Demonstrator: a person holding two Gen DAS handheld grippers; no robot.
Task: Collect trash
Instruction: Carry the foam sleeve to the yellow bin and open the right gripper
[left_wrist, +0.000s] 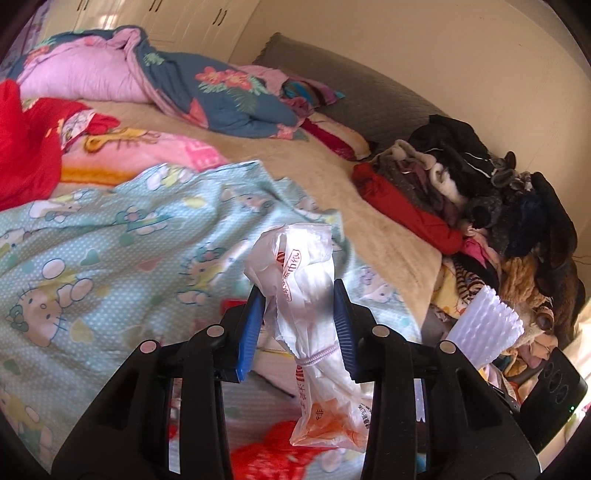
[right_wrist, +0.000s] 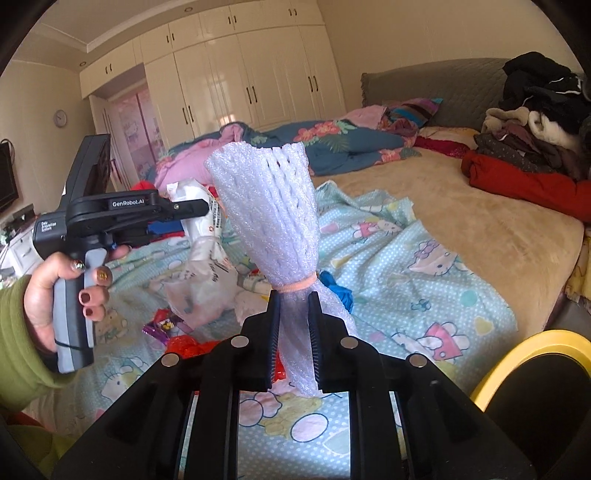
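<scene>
My left gripper (left_wrist: 299, 291) is shut on a crumpled white plastic wrapper (left_wrist: 295, 258) with orange print. It is lifted above the light blue cartoon sheet (left_wrist: 110, 258), its lower end hanging between the arms. My right gripper (right_wrist: 294, 295) is shut on the narrow end of a white foam fruit net (right_wrist: 266, 206) tied with a peach band, flared end upward. In the right wrist view, a hand in a green sleeve holds the left gripper (right_wrist: 205, 212) at the left with the wrapper (right_wrist: 207, 266). The foam net (left_wrist: 484, 325) also shows at the right of the left wrist view.
Red (right_wrist: 184, 345) and purple (right_wrist: 162, 326) wrappers and a blue scrap (right_wrist: 340, 291) lie on the sheet. A yellow-rimmed bin (right_wrist: 535, 347) stands at the lower right. A pile of clothes (left_wrist: 480, 192) fills the bed's right side, with quilts (left_wrist: 184, 81) at the back.
</scene>
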